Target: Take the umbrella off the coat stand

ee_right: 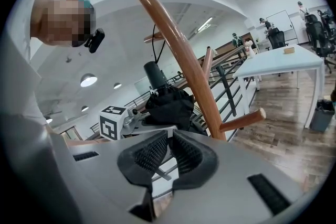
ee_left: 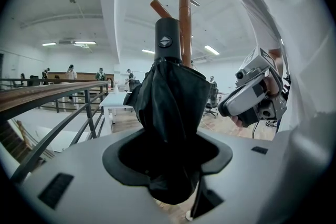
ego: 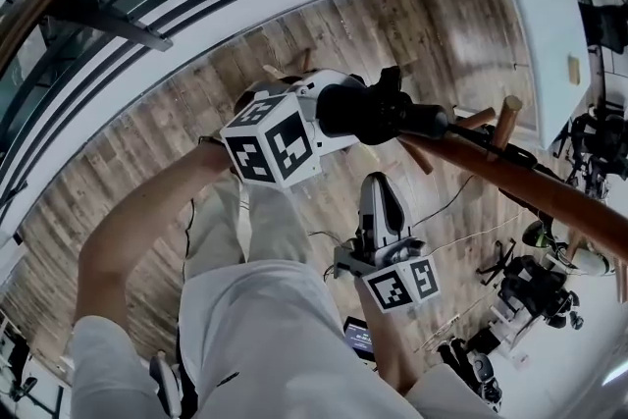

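Left gripper (ee_left: 168, 150): jaws clamped on the black folded umbrella (ee_left: 170, 97), fabric bunched between the pads, handle end uppermost. Marker cube (ego: 273, 142) on its upper side in the head view.

Right gripper (ee_right: 169, 148): jaws drawn together, nothing between the ribbed pads (ee_right: 147, 153). Held below the umbrella in the head view, not touching it.

Umbrella: carried in the left gripper, close against the pole of the wooden coat stand (ee_left: 185, 18), among its pegs. Contact with the pole not readable.

Coat stand: curved brown pole, short pegs (ee_right: 244, 119) angled outward.

Beyond: wood plank floor (ego: 147, 142), dark railing (ee_left: 58, 93), white table (ee_right: 283, 63), lit ceiling panels.
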`<state>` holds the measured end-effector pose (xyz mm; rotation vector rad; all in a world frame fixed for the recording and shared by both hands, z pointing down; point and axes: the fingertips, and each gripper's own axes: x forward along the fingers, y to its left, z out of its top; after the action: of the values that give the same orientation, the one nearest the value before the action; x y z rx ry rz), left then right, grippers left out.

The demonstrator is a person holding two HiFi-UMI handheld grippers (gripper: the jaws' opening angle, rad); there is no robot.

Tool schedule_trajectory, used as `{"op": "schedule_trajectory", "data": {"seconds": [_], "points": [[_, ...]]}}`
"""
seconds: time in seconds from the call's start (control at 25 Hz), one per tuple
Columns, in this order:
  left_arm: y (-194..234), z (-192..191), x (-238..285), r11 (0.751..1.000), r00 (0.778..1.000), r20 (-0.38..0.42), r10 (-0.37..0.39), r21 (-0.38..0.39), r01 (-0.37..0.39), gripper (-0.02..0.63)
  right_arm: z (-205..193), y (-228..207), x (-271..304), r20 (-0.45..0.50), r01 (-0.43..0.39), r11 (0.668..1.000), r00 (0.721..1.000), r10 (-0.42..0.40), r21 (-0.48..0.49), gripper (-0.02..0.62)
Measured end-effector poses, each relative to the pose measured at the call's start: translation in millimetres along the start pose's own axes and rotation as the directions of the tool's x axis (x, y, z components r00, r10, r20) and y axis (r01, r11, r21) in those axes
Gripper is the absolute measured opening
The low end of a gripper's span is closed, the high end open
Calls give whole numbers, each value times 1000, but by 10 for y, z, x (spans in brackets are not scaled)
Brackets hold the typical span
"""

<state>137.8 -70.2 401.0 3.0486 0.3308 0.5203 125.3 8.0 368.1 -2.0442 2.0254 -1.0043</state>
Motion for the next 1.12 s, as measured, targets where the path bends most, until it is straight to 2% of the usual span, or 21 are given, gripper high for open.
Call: {"op": "schedule_trajectory", "data": {"seconds": [0.28,0.48,1.12], "points": [[30,64,-186,1000,1000,-2,29,-7,-29,232,112,120,-20,27,-13,1000,1000,13,-17,51],[54,292,-275,999,999,5,50,-13,-50,232,314,170,-116,47,-15,1000,999,16,-26,51],[101,679,-523,996,996,-7,89,20,-89,232,592,449,-223,95,-46,997,994,51,-55,51]]}}
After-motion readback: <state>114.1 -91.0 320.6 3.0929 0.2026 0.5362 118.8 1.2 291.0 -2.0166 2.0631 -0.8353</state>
